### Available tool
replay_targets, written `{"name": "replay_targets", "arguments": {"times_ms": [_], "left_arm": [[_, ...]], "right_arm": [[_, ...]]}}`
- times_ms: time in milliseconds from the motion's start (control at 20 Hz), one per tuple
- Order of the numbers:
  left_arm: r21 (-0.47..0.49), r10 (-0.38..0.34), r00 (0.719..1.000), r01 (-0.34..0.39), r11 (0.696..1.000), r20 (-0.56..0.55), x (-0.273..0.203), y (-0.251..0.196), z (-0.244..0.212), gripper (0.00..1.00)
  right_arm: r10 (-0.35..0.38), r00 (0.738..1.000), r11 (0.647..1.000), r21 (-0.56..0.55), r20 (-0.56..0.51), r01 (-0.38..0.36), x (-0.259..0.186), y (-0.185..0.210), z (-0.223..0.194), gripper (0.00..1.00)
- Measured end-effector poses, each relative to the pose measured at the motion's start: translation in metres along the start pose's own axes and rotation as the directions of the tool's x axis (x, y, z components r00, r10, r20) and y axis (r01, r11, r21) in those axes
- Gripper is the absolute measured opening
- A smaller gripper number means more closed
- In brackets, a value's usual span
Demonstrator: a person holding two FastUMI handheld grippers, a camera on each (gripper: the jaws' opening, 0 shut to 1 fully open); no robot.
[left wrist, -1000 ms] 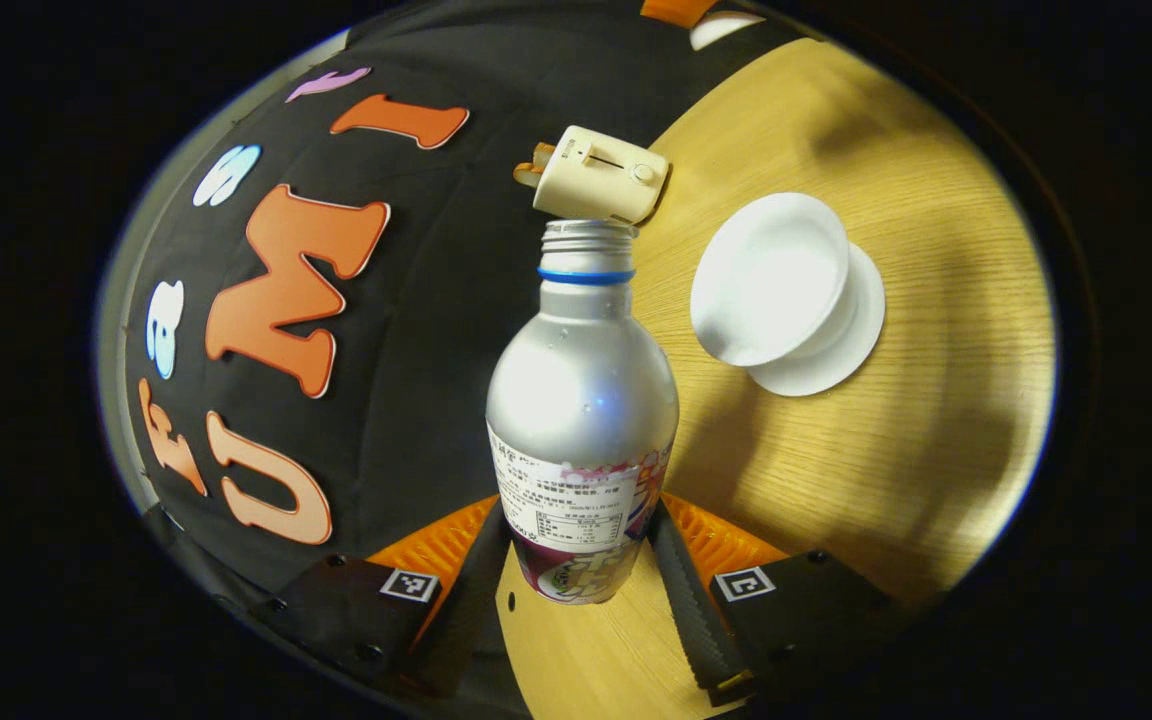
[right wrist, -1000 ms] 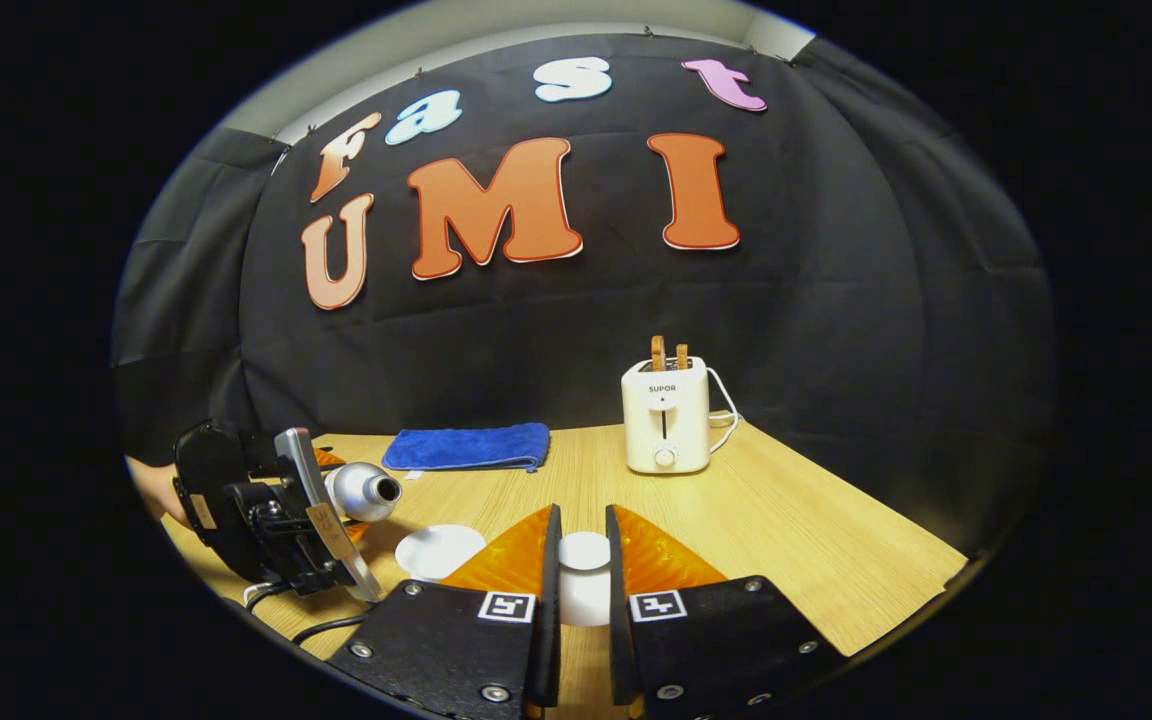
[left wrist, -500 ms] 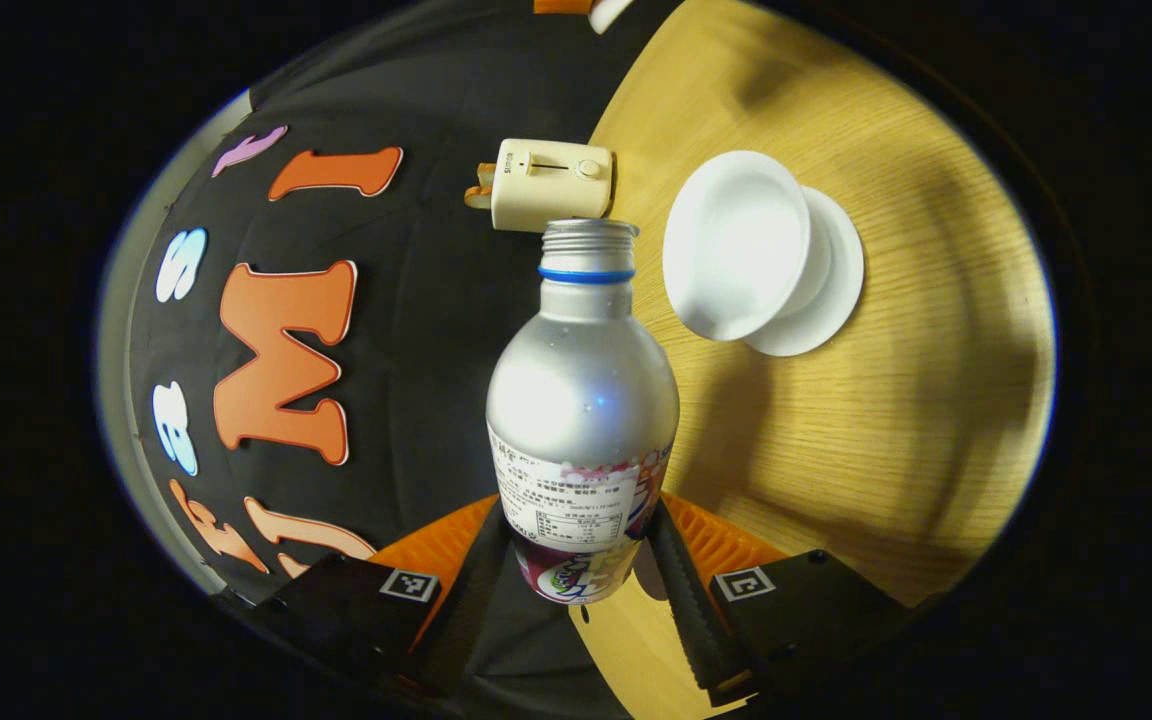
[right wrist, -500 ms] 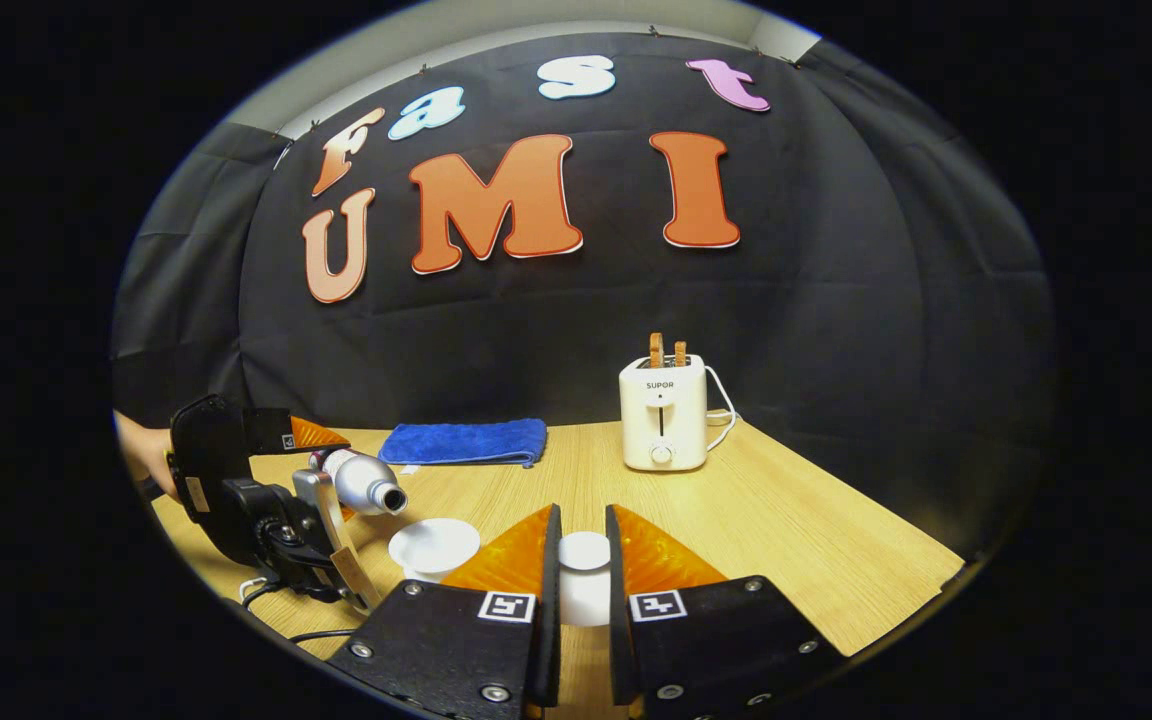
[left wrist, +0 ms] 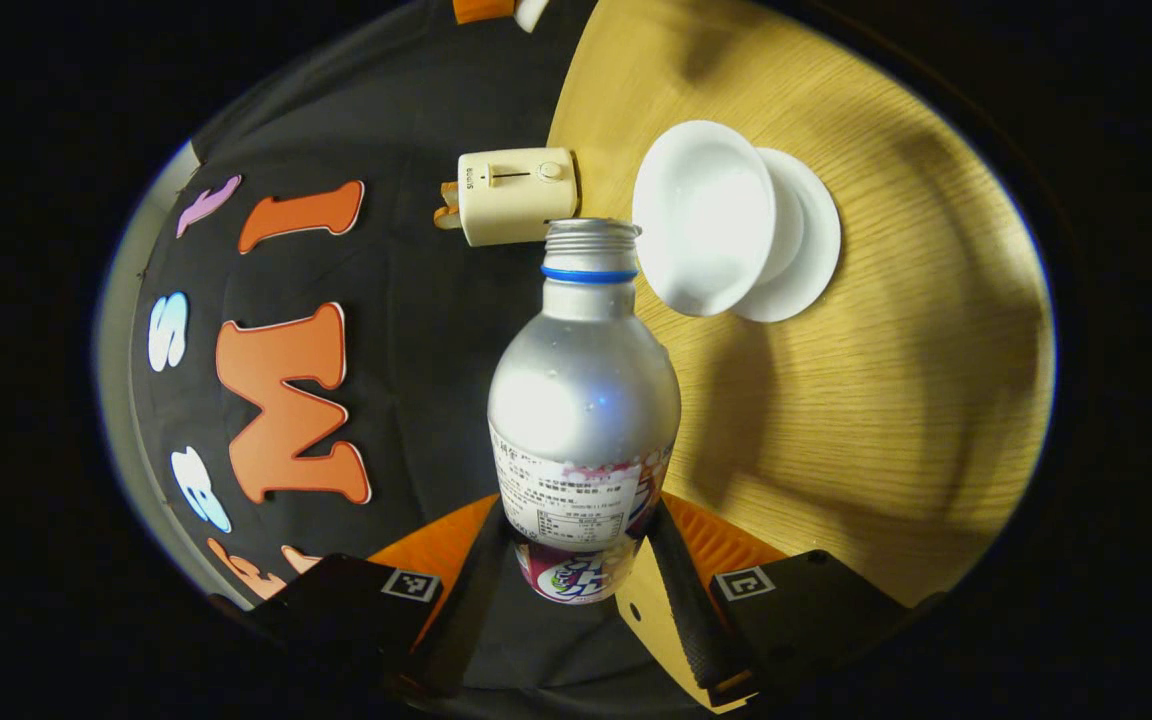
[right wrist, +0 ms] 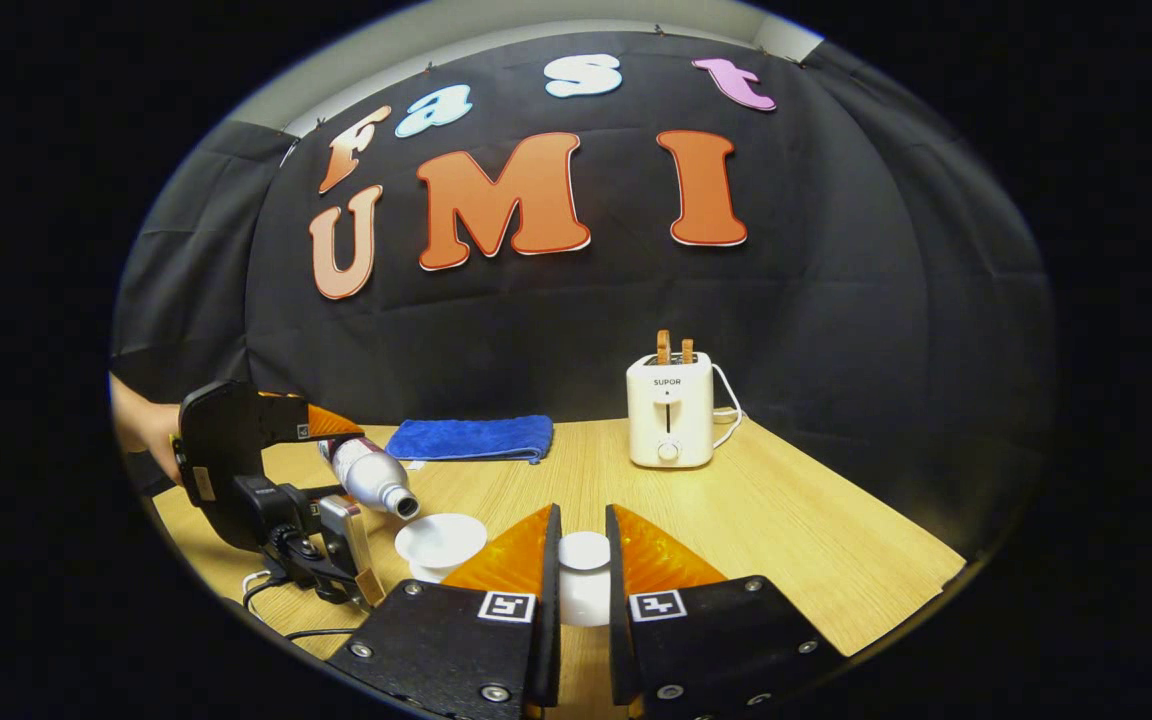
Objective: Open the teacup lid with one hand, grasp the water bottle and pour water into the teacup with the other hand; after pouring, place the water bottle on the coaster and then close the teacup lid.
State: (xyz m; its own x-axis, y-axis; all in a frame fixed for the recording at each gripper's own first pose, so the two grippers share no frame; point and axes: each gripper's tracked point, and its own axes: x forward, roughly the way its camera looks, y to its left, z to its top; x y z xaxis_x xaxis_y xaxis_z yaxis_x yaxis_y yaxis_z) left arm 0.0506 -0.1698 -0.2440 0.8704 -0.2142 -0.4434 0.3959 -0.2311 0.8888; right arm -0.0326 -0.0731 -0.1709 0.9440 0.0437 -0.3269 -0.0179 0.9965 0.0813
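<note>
The water bottle (left wrist: 584,400), clamped by the left gripper (left wrist: 576,560), should be tipped gently toward the open teacup (left wrist: 704,215) at 1 o'clock, while the lid (right wrist: 584,552) is pinched by the right gripper (right wrist: 578,560).

Silver water bottle (left wrist: 583,395), blue neck ring, white/purple printed label. White teacup (left wrist: 704,215). Cream toaster (right wrist: 669,410). Blue towel (right wrist: 469,438). Light wood-grain table (right wrist: 786,530).

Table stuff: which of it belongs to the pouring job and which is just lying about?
In the job: bottle, teacup, its saucer, lid, left hand-held gripper, right hand-held gripper.
Lying about: toaster, blue cloth.
</note>
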Motion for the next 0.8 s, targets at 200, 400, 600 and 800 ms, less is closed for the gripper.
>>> {"name": "replay_targets", "arguments": {"times_ms": [200, 400, 600, 800], "left_arm": [[0.05, 0.005, 1.0, -0.005, 0.999, 0.004, -0.001, 0.007, -0.001, 0.86], [0.105, 0.014, 1.0, -0.015, 0.994, 0.004, 0.0, 0.014, -0.002, 0.84], [0.142, 0.023, 1.0, -0.022, 0.99, -0.008, 0.004, 0.021, -0.006, 0.84], [0.16, 0.026, 1.0, -0.024, 0.987, -0.013, 0.001, 0.025, -0.009, 0.84]], "right_arm": [[0.01, 1.0, 1.0, 0.003, -0.007, -0.01, -0.001, 0.001, -0.002, 0.2], [0.016, 1.0, 1.0, 0.011, -0.007, -0.016, -0.001, 0.003, -0.003, 0.2], [0.018, 1.0, 1.0, 0.005, -0.015, -0.018, -0.001, 0.001, -0.007, 0.2], [0.019, 1.0, 1.0, 0.007, -0.018, -0.019, 0.001, 0.002, -0.006, 0.2]]}}
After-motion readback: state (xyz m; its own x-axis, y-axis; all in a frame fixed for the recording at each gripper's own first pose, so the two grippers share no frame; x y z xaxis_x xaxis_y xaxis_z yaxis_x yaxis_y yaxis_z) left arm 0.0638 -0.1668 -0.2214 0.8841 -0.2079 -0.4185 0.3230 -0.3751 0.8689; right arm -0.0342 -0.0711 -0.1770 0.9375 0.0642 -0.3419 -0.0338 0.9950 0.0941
